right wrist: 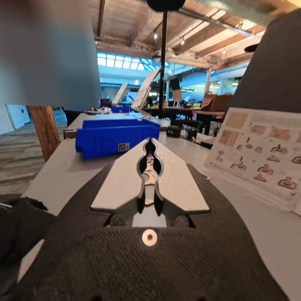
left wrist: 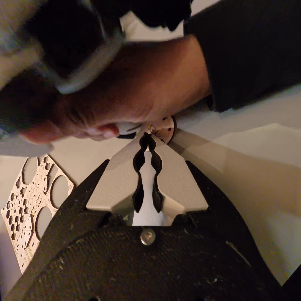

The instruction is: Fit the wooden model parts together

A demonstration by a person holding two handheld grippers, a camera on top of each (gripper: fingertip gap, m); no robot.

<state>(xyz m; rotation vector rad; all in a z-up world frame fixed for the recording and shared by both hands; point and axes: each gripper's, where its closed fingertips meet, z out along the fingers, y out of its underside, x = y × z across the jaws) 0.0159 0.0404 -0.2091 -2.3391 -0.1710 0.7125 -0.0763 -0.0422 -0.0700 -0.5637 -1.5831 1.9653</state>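
the left tongs are closed, their black tips pinching the edge of a round pale wooden disc with small dark slots and a burnt-dark rim. a hand in a dark sleeve lies right over the disc, a fingertip near a small white piece. on the pale worktop to the left lies a laser-cut wooden sheet full of round and notched holes. the right tongs are together at the tips, above the worktop; a patterned wooden piece shows through their gap. ahead stand a blue bin and a leaning instruction sheet.
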